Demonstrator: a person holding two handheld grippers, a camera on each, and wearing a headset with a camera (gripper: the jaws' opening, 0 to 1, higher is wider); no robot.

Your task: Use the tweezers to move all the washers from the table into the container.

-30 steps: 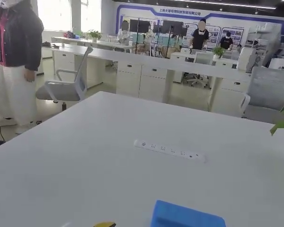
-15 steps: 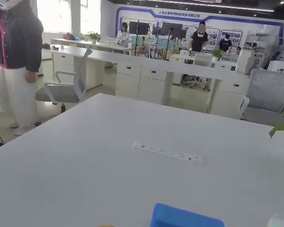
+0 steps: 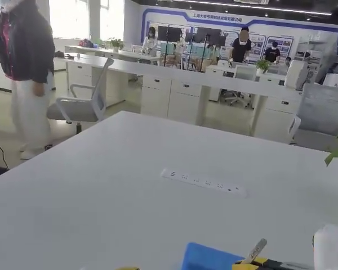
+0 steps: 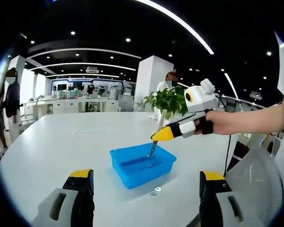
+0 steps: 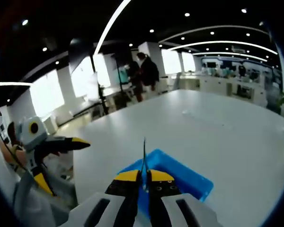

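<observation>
A blue container stands on the white table in front of my left gripper, whose jaws are wide open and hold nothing. Two washers lie inside the container and two more washers lie on the table just in front of it. My right gripper comes in from the right, shut on the tweezers, whose tip dips into the container. In the right gripper view the gripper clamps the tweezers above the container. In the head view the tweezers poke up beside the container.
A white power strip lies across the middle of the table. A potted plant stands at the table's far side. A person stands by an office chair beyond the table's left corner. Desks and people fill the room behind.
The head camera has shifted slightly. The rear end of the tweezers and the yellow jaw tips of the right gripper have come up into the bottom right of the head view.
</observation>
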